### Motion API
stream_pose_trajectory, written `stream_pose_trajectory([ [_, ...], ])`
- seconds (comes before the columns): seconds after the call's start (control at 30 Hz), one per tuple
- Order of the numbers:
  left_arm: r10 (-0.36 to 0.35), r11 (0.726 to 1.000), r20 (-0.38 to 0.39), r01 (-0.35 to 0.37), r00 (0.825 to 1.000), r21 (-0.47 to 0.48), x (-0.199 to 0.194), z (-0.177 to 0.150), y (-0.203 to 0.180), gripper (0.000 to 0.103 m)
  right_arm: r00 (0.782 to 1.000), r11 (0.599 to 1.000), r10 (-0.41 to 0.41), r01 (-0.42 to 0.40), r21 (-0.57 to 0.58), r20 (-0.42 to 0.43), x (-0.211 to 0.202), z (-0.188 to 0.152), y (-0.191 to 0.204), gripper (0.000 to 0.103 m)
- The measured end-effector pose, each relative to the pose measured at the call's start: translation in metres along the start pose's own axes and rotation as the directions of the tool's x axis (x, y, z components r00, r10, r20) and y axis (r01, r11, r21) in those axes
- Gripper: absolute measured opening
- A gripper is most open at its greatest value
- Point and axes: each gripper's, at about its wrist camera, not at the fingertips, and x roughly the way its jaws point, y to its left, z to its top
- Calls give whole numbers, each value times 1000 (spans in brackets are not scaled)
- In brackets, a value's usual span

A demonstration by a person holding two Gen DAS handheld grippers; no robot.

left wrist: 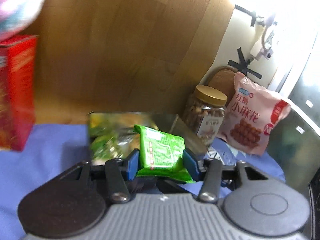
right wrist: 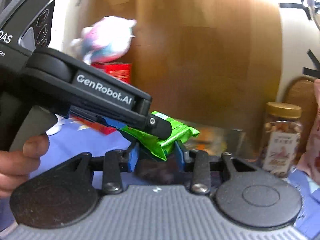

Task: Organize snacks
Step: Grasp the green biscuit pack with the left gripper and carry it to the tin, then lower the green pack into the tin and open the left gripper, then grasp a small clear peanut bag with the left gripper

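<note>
My left gripper (left wrist: 161, 160) is shut on a green snack packet (left wrist: 162, 150), its blue pads pressing both sides. In the right wrist view the same gripper reaches in from the left, with one black finger (right wrist: 160, 128) lying across the green packet (right wrist: 180, 134). The packet's lower corner hangs between the fingers of my right gripper (right wrist: 157, 154), which stands open, with a small gap at its left pad. Just behind, an open metal tin (left wrist: 180, 124) holds more green packets (left wrist: 106, 140).
A red box (left wrist: 16, 92) stands at the left with a plush toy (right wrist: 108, 38) on top. A gold-lidded jar (left wrist: 208, 116) and a pink snack bag (left wrist: 256, 118) stand at the right. A blue cloth (left wrist: 50, 150) covers the table. A hand (right wrist: 18, 160) grips the left gripper's handle.
</note>
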Motion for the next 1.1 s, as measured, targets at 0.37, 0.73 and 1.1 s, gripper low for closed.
stream_pose_trajectory([
  [0.37,-7,999,-104,3,995,-39,101,19,-23,49,991,990,-128,130,54,-32,19,-8,-65,44],
  [0.73,-43,999,-90,43,995,7,16,-37,-26,58,990,866,111,-54,498,-86,-48,-69,-96,44],
  [1.1,-17,998,-181,4,983,-70,-13,-104,-22,55,970,840,203,-100,533,-137,-61,-78,-65,24],
])
